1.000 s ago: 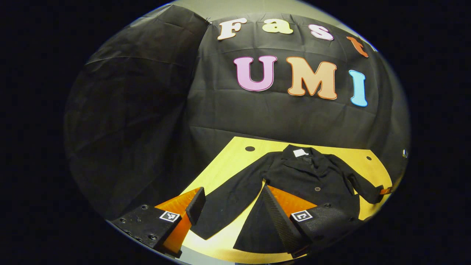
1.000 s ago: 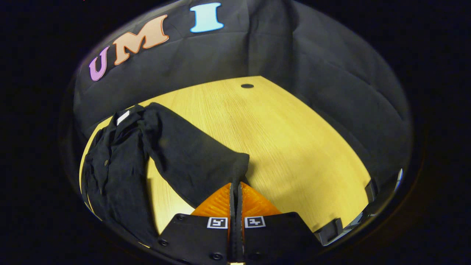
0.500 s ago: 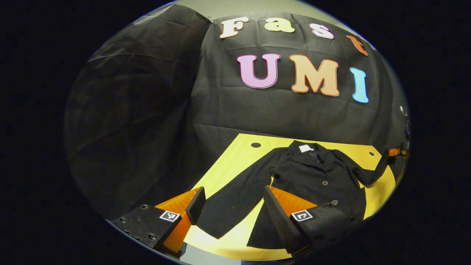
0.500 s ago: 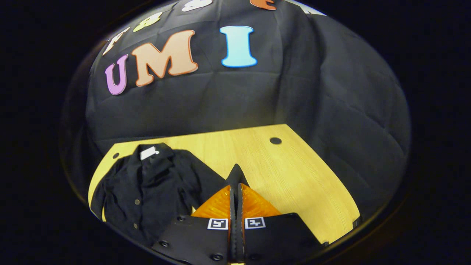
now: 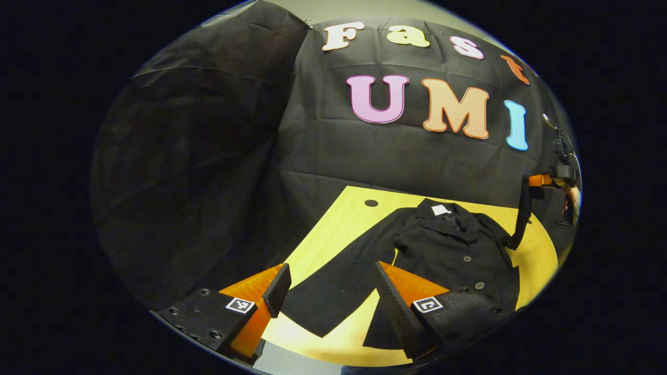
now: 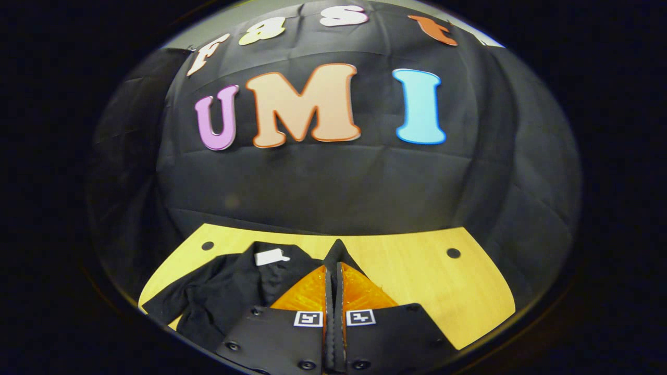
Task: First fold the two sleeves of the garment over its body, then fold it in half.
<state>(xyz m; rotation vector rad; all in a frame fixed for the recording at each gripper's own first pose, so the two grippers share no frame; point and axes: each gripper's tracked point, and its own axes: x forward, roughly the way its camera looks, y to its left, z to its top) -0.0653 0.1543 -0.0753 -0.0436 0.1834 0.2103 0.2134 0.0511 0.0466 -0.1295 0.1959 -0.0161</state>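
We see a black button-front coat lying face up on the yellow wooden table, its collar toward the booth's black cloth wall and a white neck label showing at the collar. In the left gripper view, the left gripper hangs above the table's near edge with its jaws spread wide and nothing between them. Seen between its fingers is the coat's left sleeve, which lies flat on the table, stretched out from the shoulder away from the coat's body and not yet folded over. Two round buttons show on the coat's front.

At the far side of the coat from the left gripper, the right gripper is raised above the table with the right sleeve's cuff pinched in it, so that this sleeve rises steeply off the table from the shoulder. A hand holds that gripper at the edge of the view.

In the right gripper view, the right gripper has its jaws pressed together on a peak of black fabric, the cuff, which sticks up just past the fingertips. Below and beside it lies the coat with its neck label, and the table stretches away on the other side with two small round holes near its far corners
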